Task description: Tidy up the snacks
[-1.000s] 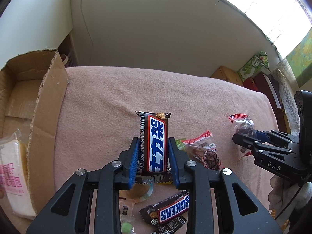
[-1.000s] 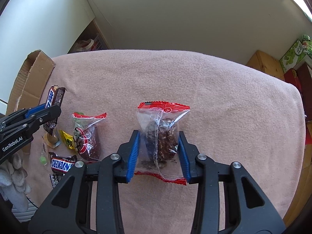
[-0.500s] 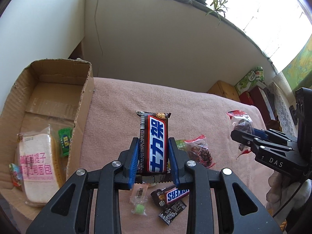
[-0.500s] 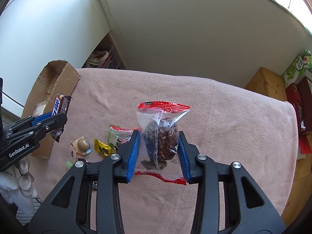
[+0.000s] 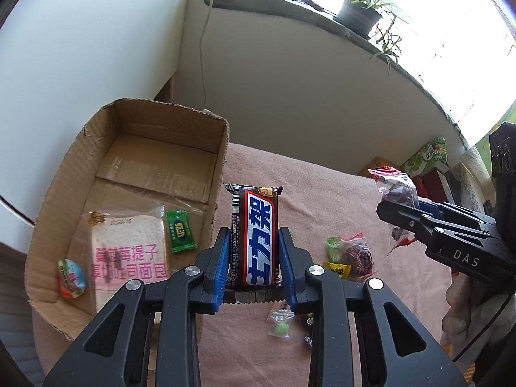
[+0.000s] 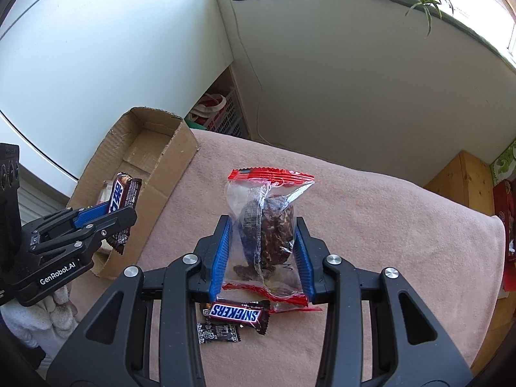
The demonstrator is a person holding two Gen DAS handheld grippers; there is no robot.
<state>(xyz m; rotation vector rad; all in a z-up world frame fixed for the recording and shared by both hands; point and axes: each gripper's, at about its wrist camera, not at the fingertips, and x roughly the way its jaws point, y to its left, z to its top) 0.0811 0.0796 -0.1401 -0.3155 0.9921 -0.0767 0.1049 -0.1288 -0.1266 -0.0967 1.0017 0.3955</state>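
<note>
Left wrist view shows the left gripper (image 5: 254,258) clamped on a Snickers bar (image 5: 255,237) with Chinese lettering, which stands upright between the blue pads: its lower half is pinched by both jaws and its upper half sticks out beyond the fingertips. To its left sits an open cardboard box (image 5: 219,174) on the pink blanket (image 5: 290,174), holding a wrapped bread slice (image 5: 129,254), a green candy packet (image 5: 180,230) and a small round jelly cup (image 5: 71,279). On the blanket to the right of the bar lie a red-edged snack bag (image 5: 358,254), a yellow candy (image 5: 337,269) and, nearer, a small green sweet (image 5: 280,328). Right wrist view shows the right gripper (image 6: 262,251) closed on a clear red-edged bag of dark snack (image 6: 269,225), the bag upright between the jaws with its sealed top beyond the fingertips. Below it on the blanket lie an English-labelled Snickers bar (image 6: 235,315) and a small black packet (image 6: 217,332).
</note>
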